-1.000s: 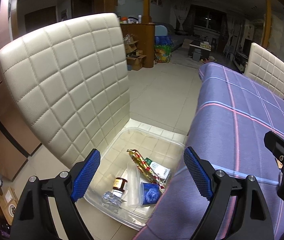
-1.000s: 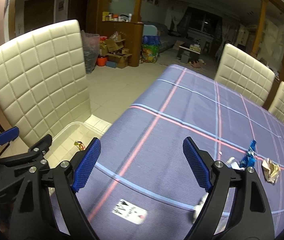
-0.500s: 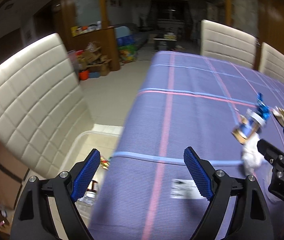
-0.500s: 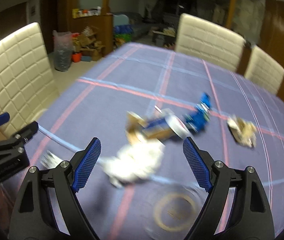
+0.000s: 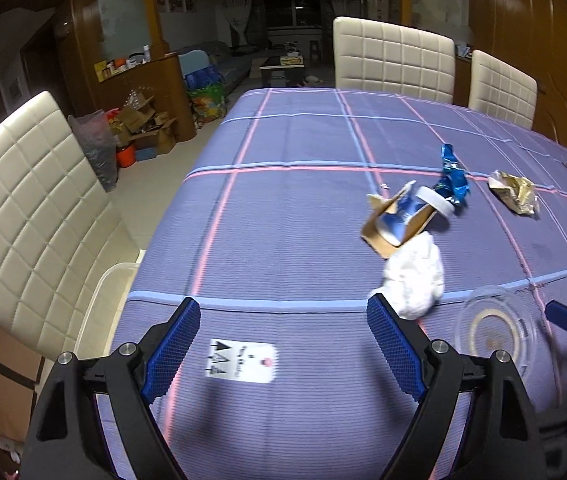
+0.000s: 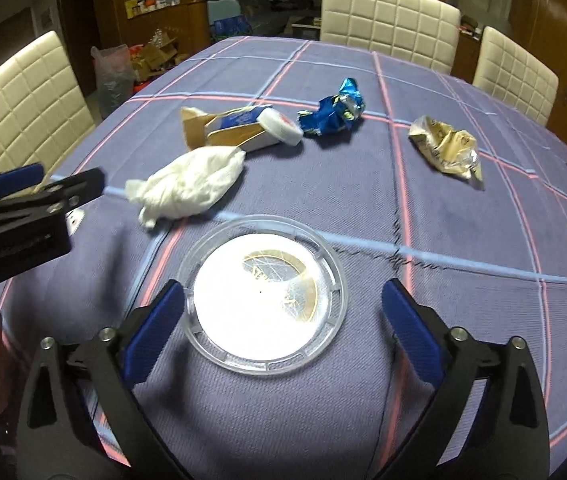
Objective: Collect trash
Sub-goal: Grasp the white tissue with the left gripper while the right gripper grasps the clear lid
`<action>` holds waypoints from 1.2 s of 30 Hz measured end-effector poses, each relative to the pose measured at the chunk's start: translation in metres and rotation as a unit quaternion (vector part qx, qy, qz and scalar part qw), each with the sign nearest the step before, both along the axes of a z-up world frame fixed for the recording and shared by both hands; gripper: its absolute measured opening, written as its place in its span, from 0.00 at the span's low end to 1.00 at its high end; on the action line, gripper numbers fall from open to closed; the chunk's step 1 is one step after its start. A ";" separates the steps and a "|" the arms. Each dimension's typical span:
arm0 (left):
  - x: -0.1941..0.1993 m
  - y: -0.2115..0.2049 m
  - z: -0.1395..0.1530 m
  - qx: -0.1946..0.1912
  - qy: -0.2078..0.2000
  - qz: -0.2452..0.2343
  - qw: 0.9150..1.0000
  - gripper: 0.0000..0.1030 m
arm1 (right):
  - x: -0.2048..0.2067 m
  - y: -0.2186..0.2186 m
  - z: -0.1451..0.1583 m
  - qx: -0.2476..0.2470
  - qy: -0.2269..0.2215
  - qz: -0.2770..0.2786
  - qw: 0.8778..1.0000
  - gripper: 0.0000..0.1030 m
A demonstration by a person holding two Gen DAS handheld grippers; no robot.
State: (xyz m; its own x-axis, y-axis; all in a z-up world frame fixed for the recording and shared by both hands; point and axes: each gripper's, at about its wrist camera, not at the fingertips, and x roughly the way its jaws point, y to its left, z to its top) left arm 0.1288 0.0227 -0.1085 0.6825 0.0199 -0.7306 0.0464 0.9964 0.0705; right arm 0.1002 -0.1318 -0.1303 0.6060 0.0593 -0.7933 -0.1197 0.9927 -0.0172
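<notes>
A table [image 6: 463, 240] covered with a purple cloth crossed by pink and pale blue lines fills most of both views. Cream quilted chairs stand around it: one at the left side [image 5: 23, 208] and two at the far end [image 6: 387, 12]. A clear plastic bin [image 5: 99, 308] sits on the floor between the left chair and the table edge; only its rim shows, and its contents cannot be seen. The left gripper [image 5: 279, 344] hangs above the near part of the cloth with its blue pads spread wide and nothing between them; a white printed label [image 5: 241, 360] lies flat on the cloth in the gap. The right gripper [image 6: 283, 320] is spread wide, its jaws having just been opening; a round clear plastic lid [image 6: 263, 292] lies flat on the cloth between the pads, and neither pad presses on it. Beyond the lid, toward the left, lies a crumpled white tissue [image 6: 187, 184]. Just beyond the tissue, and touching it, a torn cardboard sleeve holding a blue and white cup [image 6: 243, 128] lies on its side. A crumpled blue wrapper [image 6: 335, 112] lies just to the right of the cup. A crumpled gold wrapper [image 6: 447, 148] lies apart, further right. All the trash items lie on the table.
</notes>
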 end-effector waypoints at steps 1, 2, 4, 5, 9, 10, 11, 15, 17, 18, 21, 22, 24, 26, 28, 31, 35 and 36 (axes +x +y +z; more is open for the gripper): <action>0.000 -0.001 0.000 -0.001 0.000 -0.002 1.000 0.81 | -0.001 0.000 -0.001 -0.003 -0.002 -0.002 1.000 0.96; 0.000 -0.003 0.001 -0.002 0.001 -0.004 1.000 0.81 | -0.001 0.000 -0.002 -0.005 0.001 -0.003 1.000 0.96; 0.001 -0.007 0.001 -0.003 0.003 -0.007 1.000 0.81 | 0.002 -0.003 -0.008 -0.001 0.020 -0.005 1.000 0.96; 0.002 -0.008 0.001 -0.003 0.004 -0.008 1.000 0.81 | 0.003 -0.006 -0.008 0.010 0.023 -0.006 1.000 0.96; 0.004 -0.010 -0.001 -0.004 0.008 -0.010 1.000 0.81 | 0.003 -0.012 -0.008 0.027 0.028 -0.010 0.999 0.96; 0.004 -0.010 -0.002 -0.007 0.010 -0.011 1.000 0.81 | 0.002 -0.012 -0.008 0.028 0.026 -0.009 0.999 0.95; 0.004 -0.010 -0.003 -0.011 0.013 -0.011 1.000 0.81 | 0.002 -0.011 -0.009 0.028 0.029 -0.005 0.999 0.95; 0.003 -0.011 -0.005 -0.014 0.017 -0.013 1.000 0.81 | 0.000 -0.008 -0.008 0.023 0.019 -0.001 1.000 0.82; 0.003 -0.010 -0.005 -0.012 0.017 -0.013 1.000 0.81 | -0.002 -0.010 -0.007 0.032 0.022 -0.005 0.999 0.83; 0.003 -0.009 -0.005 -0.013 0.017 -0.012 1.000 0.81 | -0.002 -0.012 -0.006 0.040 0.021 -0.006 0.999 0.83; 0.003 -0.007 -0.003 -0.017 0.015 -0.009 1.000 0.81 | -0.008 -0.013 0.003 0.058 0.001 0.000 0.998 0.97; 0.003 -0.006 -0.002 -0.019 0.014 -0.008 1.000 0.81 | -0.010 -0.011 0.005 0.062 -0.003 0.009 0.998 0.97; 0.002 -0.006 -0.001 -0.021 0.014 -0.008 1.000 0.81 | -0.010 -0.003 0.005 0.059 0.005 0.026 0.998 0.97; 0.003 -0.006 -0.002 -0.019 0.014 -0.009 1.000 0.81 | -0.007 0.002 -0.001 0.043 0.019 0.030 0.998 0.97; 0.003 -0.007 -0.002 -0.016 0.015 -0.011 1.000 0.81 | -0.003 0.003 -0.009 0.033 0.036 0.021 0.999 0.97; 0.004 -0.008 -0.004 -0.014 0.017 -0.013 1.000 0.81 | -0.001 0.005 -0.011 0.021 0.038 0.022 0.999 0.97; 0.005 -0.009 -0.005 -0.014 0.019 -0.013 1.000 0.81 | -0.002 0.009 -0.011 0.009 0.023 0.030 0.999 0.84; 0.005 -0.009 -0.005 -0.012 0.019 -0.014 1.000 0.81 | -0.002 0.009 -0.011 0.009 0.021 0.029 0.999 0.83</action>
State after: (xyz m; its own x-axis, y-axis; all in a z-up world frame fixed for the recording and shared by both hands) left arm 0.1341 0.0137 -0.1132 0.6543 -0.0167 -0.7560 0.0759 0.9962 0.0437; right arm 0.0987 -0.1230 -0.1411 0.5672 0.1086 -0.8164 -0.1783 0.9840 0.0071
